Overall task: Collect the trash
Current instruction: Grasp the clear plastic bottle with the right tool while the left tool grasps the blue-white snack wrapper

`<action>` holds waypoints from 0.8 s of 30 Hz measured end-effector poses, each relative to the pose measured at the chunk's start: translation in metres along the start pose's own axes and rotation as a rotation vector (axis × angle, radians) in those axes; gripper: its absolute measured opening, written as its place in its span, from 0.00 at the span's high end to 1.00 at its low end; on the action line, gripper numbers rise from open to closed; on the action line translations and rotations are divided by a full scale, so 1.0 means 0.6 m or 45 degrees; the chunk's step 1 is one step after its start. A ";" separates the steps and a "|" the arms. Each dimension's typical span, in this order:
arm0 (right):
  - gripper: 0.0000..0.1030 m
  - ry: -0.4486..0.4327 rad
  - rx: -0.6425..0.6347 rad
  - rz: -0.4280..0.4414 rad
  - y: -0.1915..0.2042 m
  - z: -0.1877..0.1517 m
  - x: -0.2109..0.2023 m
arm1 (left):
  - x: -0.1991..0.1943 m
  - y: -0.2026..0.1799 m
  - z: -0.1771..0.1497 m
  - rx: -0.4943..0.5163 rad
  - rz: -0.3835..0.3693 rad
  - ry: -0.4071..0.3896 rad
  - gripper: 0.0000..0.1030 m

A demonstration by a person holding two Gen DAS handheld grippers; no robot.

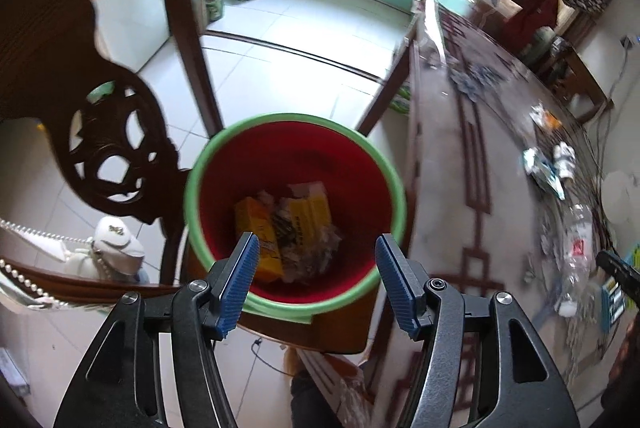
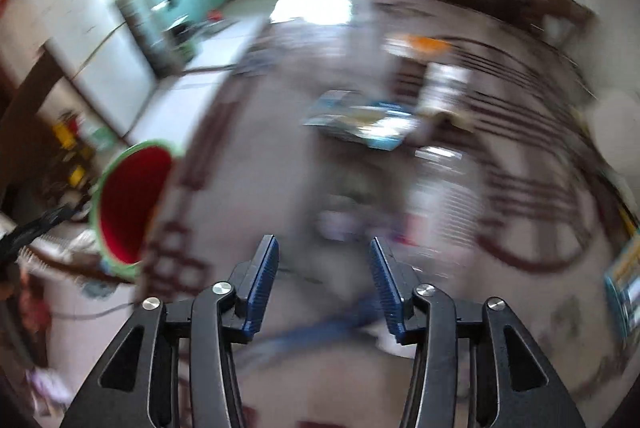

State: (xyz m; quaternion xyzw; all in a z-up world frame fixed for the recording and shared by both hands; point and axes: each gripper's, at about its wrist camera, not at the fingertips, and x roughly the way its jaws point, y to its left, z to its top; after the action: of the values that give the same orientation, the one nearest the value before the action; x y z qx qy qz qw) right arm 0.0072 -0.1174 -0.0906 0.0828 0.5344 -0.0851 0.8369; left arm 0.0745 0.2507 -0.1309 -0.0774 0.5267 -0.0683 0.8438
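Observation:
A red bin with a green rim (image 1: 294, 132) stands on a chair seat beside the table, holding yellow boxes (image 1: 308, 214) and crumpled wrappers. My left gripper (image 1: 316, 256) is open and empty, right above the bin's near rim. On the table lie a clear plastic bottle (image 1: 576, 252), a crumpled wrapper (image 1: 540, 168) and other scraps. My right gripper (image 2: 324, 260) is open and empty above the table; this view is badly blurred. The bin (image 2: 128, 204) shows at its left, and a blue-white flat wrapper (image 2: 360, 124) lies ahead.
A carved dark wooden chair back (image 1: 100, 132) stands left of the bin. The patterned table (image 1: 452, 164) runs along the right. A white bag with a pearl strap (image 1: 108, 248) hangs at lower left. A white lamp base (image 1: 620, 196) stands at the table's right.

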 end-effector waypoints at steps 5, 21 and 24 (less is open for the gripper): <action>0.49 0.055 0.196 0.019 -0.086 0.003 0.029 | -0.005 -0.060 0.003 0.083 -0.062 -0.003 0.42; 0.47 0.135 0.086 0.159 -0.129 0.002 0.118 | 0.014 -0.286 0.027 0.256 -0.211 -0.010 0.35; 0.47 0.123 0.075 0.164 -0.154 0.007 0.111 | 0.035 -0.339 0.038 0.272 -0.234 -0.013 0.35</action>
State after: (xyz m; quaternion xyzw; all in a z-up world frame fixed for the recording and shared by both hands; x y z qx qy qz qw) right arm 0.0173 -0.2119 -0.1535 0.1457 0.5650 -0.0426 0.8110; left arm 0.0975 0.0491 -0.0980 -0.0354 0.5027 -0.2004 0.8402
